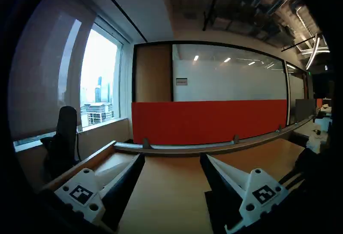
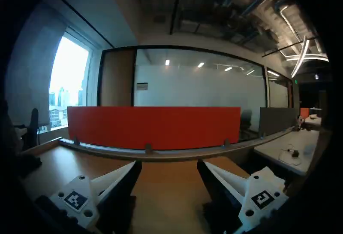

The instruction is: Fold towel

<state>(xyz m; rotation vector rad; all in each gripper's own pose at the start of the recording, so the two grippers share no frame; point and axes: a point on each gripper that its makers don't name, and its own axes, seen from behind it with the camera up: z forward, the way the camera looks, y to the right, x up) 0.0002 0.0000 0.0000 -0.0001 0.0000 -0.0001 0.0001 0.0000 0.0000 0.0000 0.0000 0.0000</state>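
Observation:
My left gripper [image 1: 172,159] stands open above a bare wooden desk [image 1: 171,191], its white fingers [image 1: 124,171] apart with nothing between them. In the right gripper view, my right gripper [image 2: 169,165] is open too, over the same kind of wooden desk [image 2: 167,195], and holds nothing. I see no towel on the desk surface in front of either gripper.
A red divider panel [image 1: 210,122] with a grey rail stands along the desk's far edge, also seen as the red panel [image 2: 154,126]. A black office chair [image 1: 64,139] stands at the left by the window. A neighbouring white desk [image 2: 291,148] with cables lies to the right.

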